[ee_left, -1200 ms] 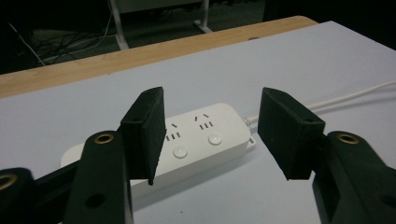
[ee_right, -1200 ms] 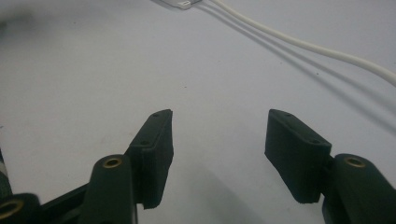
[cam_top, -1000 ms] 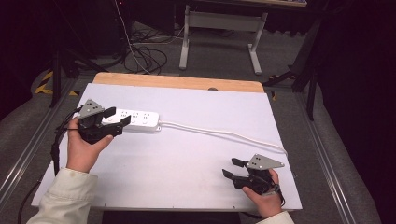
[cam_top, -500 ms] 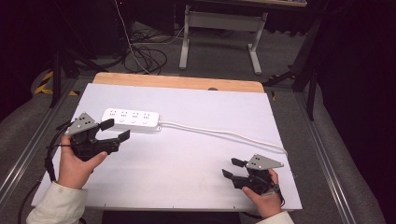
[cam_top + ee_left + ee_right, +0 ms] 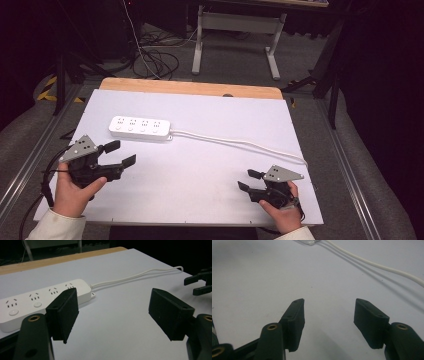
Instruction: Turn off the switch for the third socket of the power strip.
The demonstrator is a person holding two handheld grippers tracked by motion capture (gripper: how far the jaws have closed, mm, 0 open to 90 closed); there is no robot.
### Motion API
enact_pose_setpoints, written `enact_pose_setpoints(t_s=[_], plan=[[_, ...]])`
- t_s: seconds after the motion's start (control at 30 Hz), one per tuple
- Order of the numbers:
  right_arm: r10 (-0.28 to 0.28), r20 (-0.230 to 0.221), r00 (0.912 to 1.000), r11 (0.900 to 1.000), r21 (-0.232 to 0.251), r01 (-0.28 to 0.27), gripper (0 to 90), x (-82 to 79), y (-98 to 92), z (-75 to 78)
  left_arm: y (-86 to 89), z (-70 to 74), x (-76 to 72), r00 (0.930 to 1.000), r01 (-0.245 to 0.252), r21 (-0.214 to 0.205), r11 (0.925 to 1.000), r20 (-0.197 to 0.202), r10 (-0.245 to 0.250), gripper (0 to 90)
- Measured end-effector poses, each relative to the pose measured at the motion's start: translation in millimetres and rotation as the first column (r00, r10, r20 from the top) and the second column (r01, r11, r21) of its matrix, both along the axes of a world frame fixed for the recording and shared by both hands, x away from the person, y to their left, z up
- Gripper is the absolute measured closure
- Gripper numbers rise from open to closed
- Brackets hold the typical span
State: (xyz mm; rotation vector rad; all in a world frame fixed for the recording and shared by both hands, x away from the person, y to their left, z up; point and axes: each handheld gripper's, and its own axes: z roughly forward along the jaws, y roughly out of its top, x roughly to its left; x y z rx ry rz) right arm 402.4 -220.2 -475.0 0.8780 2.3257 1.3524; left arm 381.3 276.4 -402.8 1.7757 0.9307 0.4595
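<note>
Left tool (image 5: 122,154) jaws just opening, nothing between | power strip (image 5: 140,128) far-left on counter (image 5: 210,200), just beyond it | right tool (image 5: 248,180) apart, empty, near-right | risk: cable (image 5: 240,144) could snag, dragging strip

The power strip (image 5: 139,128) is smooth white plastic with a faint sheen, and its cord (image 5: 240,144) looks like glossy white rubbery plastic. The counter (image 5: 200,200) carries a matt white sheet, with pale bare wood along its far edge. Each tool, left (image 5: 123,153) and right (image 5: 248,180), has matt black jaws, brass-coloured screw inserts and a dull grey metal plate.
</note>
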Motion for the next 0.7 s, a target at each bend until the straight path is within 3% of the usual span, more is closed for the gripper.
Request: enact_pose_setpoints(t_s=[0.27, 0.53, 0.7], plan=[[0.000, -0.001, 1.0000, 1.0000, -0.001, 0.000, 41.8, 0.1, 0.2, -0.2, 6.9, -14.4, -12.1, 0.9979, 0.063, -0.016, 0.9979, 0.017, -0.063, 21.1], [0.003, -0.001, 1.0000, 1.0000, -0.003, -0.003, 41.7, 0.3, 0.8, -0.7, 9.6, -36.1, -18.9, 0.9946, 0.104, -0.001, 0.9946, 0.008, -0.104, 21.6], [0.005, -0.001, 1.0000, 1.0000, -0.004, -0.005, 41.7, 0.4, 0.7, -0.8, 9.6, -48.2, -20.7, 0.9910, 0.131, 0.022, 0.9912, 0.027, -0.131, 22.4]])
